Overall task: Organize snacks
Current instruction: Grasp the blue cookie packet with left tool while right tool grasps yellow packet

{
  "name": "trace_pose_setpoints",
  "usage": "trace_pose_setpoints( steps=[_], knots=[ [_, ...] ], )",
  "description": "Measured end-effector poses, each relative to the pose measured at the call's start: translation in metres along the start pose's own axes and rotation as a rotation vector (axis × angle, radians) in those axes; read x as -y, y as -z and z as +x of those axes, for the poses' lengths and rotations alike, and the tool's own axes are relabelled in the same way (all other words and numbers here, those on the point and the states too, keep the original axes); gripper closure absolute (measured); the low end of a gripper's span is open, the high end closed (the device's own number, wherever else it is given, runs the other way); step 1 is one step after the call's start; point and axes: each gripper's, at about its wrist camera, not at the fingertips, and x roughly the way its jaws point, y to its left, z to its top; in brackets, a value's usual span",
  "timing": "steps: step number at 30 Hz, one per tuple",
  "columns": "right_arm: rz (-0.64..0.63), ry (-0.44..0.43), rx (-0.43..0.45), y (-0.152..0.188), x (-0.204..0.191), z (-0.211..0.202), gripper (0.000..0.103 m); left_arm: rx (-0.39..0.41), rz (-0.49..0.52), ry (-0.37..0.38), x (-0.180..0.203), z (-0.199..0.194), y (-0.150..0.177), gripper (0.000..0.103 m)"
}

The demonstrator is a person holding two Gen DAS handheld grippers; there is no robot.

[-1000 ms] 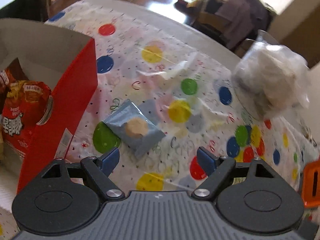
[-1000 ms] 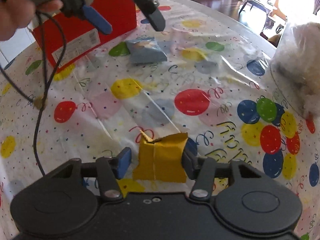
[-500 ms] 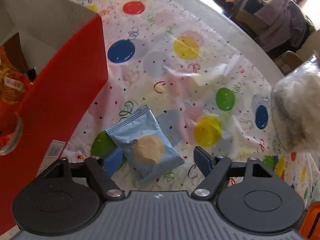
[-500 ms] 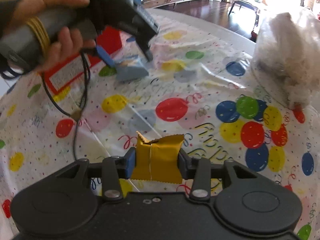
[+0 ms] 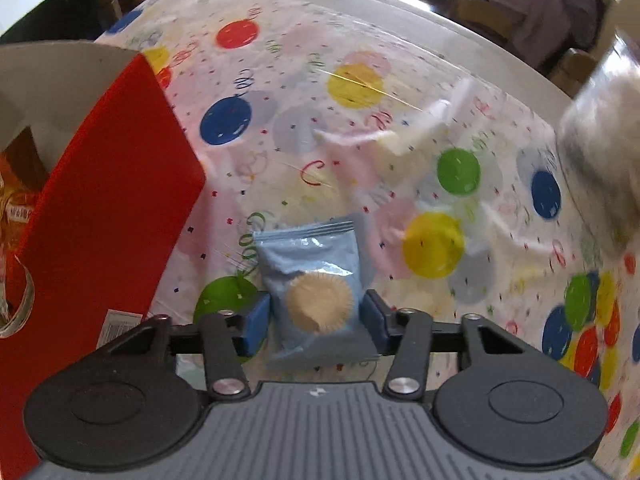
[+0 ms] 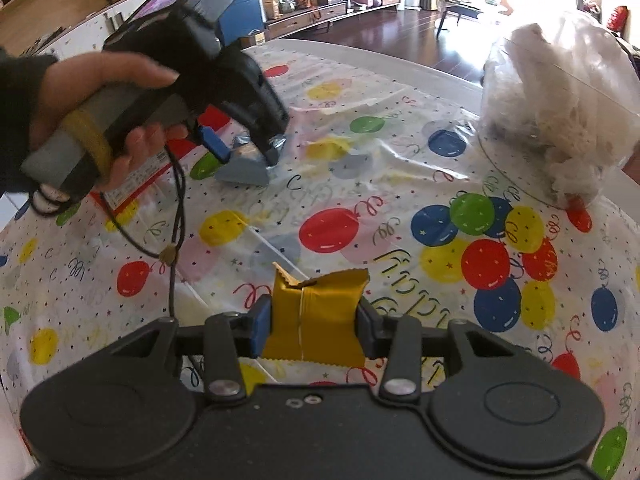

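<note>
A light blue snack packet [image 5: 316, 280] with a round biscuit picture lies on the balloon-print tablecloth. My left gripper [image 5: 316, 320] is down at the table with a blue pad on each side of the packet, touching or nearly touching it. In the right wrist view the same left gripper [image 6: 246, 152] straddles the blue packet [image 6: 242, 170]. My right gripper [image 6: 310, 326] is shut on a gold snack packet [image 6: 316, 320] and holds it above the table. A red cardboard box [image 5: 100, 216] with snack bags inside stands at the left.
A clear plastic bag of pale, fluffy contents [image 6: 560, 104] sits at the table's far right edge. The left gripper's black cable [image 6: 172, 216] hangs over the cloth. Chairs and a dark floor lie beyond the table's rim [image 5: 400, 4].
My left gripper came down over the blue packet and its jaws narrowed around it. My right gripper closed onto the gold packet and lifted slightly.
</note>
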Motion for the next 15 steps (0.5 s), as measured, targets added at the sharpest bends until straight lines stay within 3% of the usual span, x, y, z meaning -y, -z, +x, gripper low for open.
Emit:
trace_pose_setpoints(
  steps=[8,15],
  knots=[
    [0.12,0.06,0.013,0.005,0.004,-0.008,0.061,-0.014,0.057,0.092,-0.005,-0.009,0.021,0.056],
    [0.22,0.103,0.047,0.008,-0.001,-0.026,0.061,0.015,0.135,0.171,-0.009,-0.043,0.047,0.056]
  ],
)
